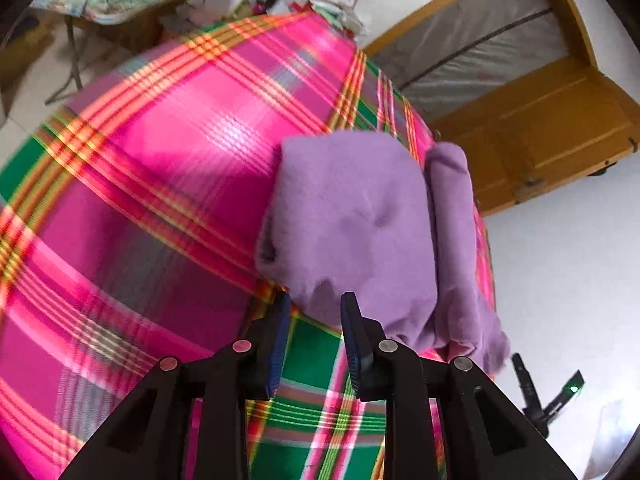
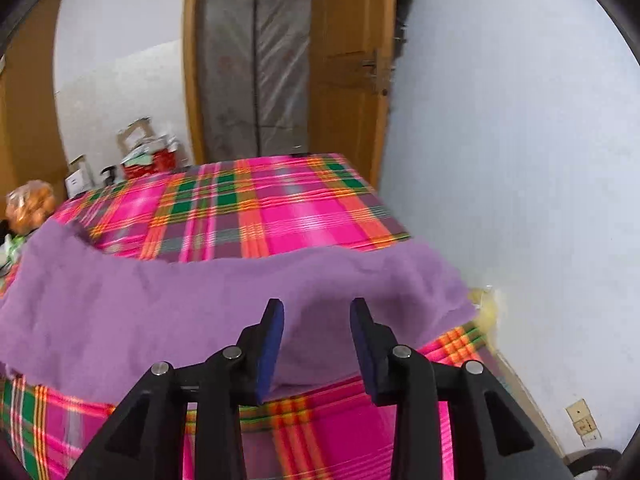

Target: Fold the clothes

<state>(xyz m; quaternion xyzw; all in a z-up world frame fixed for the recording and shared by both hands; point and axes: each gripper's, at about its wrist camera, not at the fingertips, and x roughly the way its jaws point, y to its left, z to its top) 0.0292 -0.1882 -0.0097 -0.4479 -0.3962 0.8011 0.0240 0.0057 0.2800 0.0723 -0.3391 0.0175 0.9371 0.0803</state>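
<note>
Purple fleece garment [image 1: 360, 220], partly folded, lies centre frame on plaid bedspread [image 1: 160, 160]; left gripper [image 1: 316, 304] and right gripper [image 2: 317, 308] hover released (nothing grasped); next, pinching an edge.

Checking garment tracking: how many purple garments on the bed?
1: purple fleece garment, folded on the plaid bed cover, ahead of both open grippers; others may be out of view.
</note>
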